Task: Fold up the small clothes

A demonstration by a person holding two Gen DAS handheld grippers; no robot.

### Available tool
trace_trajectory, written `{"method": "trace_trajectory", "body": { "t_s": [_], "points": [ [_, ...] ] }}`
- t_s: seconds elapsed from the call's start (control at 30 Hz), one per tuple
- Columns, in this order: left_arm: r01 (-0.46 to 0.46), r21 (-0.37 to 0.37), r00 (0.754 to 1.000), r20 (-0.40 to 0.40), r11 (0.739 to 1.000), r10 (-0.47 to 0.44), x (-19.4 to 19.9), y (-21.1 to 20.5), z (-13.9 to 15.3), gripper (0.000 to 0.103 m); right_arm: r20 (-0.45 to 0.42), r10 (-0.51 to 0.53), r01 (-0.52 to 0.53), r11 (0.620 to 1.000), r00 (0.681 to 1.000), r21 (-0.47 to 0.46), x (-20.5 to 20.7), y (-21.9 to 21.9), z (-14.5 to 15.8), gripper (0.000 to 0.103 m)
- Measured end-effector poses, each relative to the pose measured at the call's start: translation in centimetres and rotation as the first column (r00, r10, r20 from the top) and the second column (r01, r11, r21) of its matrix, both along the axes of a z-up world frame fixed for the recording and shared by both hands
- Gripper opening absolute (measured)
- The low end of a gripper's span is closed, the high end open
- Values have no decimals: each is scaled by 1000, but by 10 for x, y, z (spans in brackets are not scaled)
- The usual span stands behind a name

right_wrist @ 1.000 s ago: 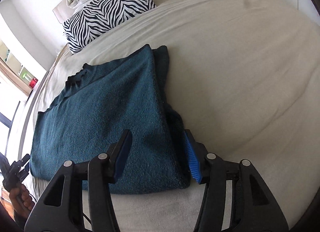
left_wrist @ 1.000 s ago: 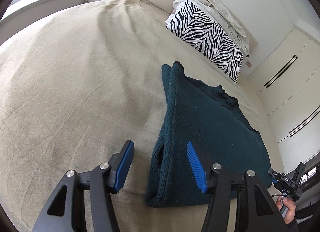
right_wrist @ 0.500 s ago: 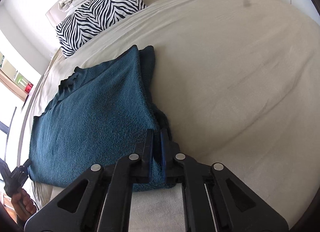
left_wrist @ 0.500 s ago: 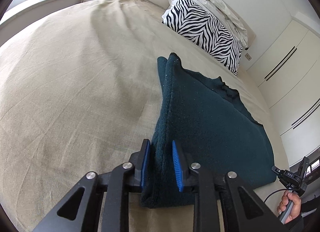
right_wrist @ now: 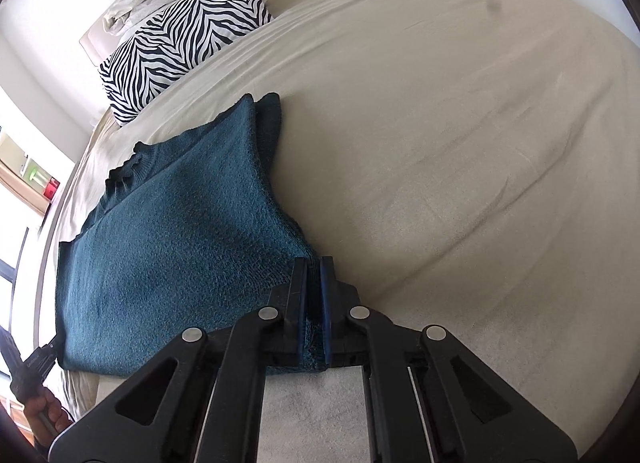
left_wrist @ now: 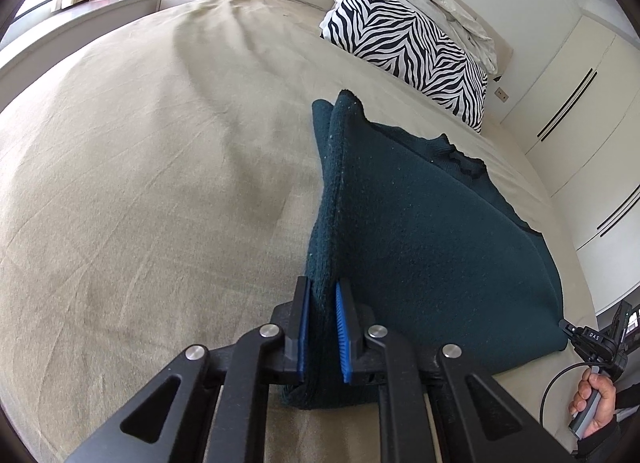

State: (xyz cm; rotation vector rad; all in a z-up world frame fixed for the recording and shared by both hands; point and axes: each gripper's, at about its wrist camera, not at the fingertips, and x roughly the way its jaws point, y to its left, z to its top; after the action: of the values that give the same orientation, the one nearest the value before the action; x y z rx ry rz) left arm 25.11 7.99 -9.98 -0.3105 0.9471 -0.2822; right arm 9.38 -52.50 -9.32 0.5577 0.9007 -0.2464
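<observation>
both tools — left tool [left_wrist: 323, 303], right tool [right_wrist: 314, 283] — clamp the teal sweater [left_wrist: 420, 231].

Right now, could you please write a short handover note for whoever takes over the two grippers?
Left gripper: shut on the near edge of the dark teal knitted sweater.
Right gripper: shut on a near corner of the same sweater.
The sweater lies on the beige bed sheet, already folded along one side.
Left: lift both held ends and complete the next fold.
</observation>
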Motion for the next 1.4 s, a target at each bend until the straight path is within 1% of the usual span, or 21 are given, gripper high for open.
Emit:
{"method": "trace_trajectory", "body": {
  "t_s": [0.17,0.3,0.33,0.4,0.43,0.5,0.53,0.63,0.7,0.77,0.83,0.93,1.03,1.1,1.13,1.17,1.2,1.23,1.27,1.37,1.4],
  "points": [
    [-6,-8,1000,-10,1000,5,1,3,0,14,-3,-11,11,1000,1000,2,0,1,-7,4],
    [-17,-1,1000,-14,1000,17,0,5,2,21,-8,-11,11,1000,1000,16,0,2,-7,6],
    [-23,3,1000,-10,1000,23,-1,5,4,23,-5,-8,8,999,1000,38,0,1,-7,9],
    [-50,42,998,28,998,49,-4,7,14,31,-13,-23,24,998,1000,59,-4,-1,0,23],
    [-68,73,996,64,995,64,-7,8,21,34,-15,-43,44,998,999,45,-8,-1,6,28],
    [-91,114,987,141,989,74,-11,9,40,37,31,-96,96,995,995,-11,-19,1,26,48],
    [-94,123,981,178,988,71,-12,9,50,38,69,-104,106,994,992,-29,-24,3,38,49],
    [-96,163,963,264,982,51,-3,-2,74,43,161,-24,22,1000,987,10,-13,16,64,49],
    [-69,194,961,275,979,13,15,-19,81,44,201,71,-87,993,977,73,13,34,73,49],
    [-21,234,964,261,972,-42,39,-43,81,45,220,179,-211,968,959,134,50,64,74,49],
    [-4,281,968,242,960,-67,61,-67,76,45,245,290,-337,925,925,178,89,101,71,49],
    [-11,376,963,253,927,-91,86,-97,66,48,257,354,-412,883,899,226,140,148,57,49],
    [-24,446,971,222,895,-84,110,-111,46,52,248,360,-425,853,899,302,179,176,33,49],
    [-8,453,991,126,892,-55,126,-106,21,52,208,348,-400,854,914,333,200,181,13,48],
    [-6,434,995,88,901,-36,130,-99,6,55,194,329,-378,856,924,352,206,178,5,46],
    [-22,395,995,95,918,-17,128,-89,-3,66,205,310,-367,852,928,374,210,172,-2,44],
    [-37,348,996,93,937,5,128,-79,-7,71,227,286,-356,845,931,398,211,163,-6,39],
    [-35,308,996,84,951,10,128,-73,-8,71,240,257,-339,841,936,421,212,154,-10,37],
    [-33,292,997,75,956,11,130,-71,-7,71,247,230,-320,838,941,441,213,143,-13,32],
    [-33,306,996,85,952,7,127,-75,-10,72,275,154,-272,843,949,464,213,106,-19,28],
    [-34,310,996,89,950,7,126,-76,-10,73,269,122,-240,851,956,467,213,95,-21,22]
  ]
}}
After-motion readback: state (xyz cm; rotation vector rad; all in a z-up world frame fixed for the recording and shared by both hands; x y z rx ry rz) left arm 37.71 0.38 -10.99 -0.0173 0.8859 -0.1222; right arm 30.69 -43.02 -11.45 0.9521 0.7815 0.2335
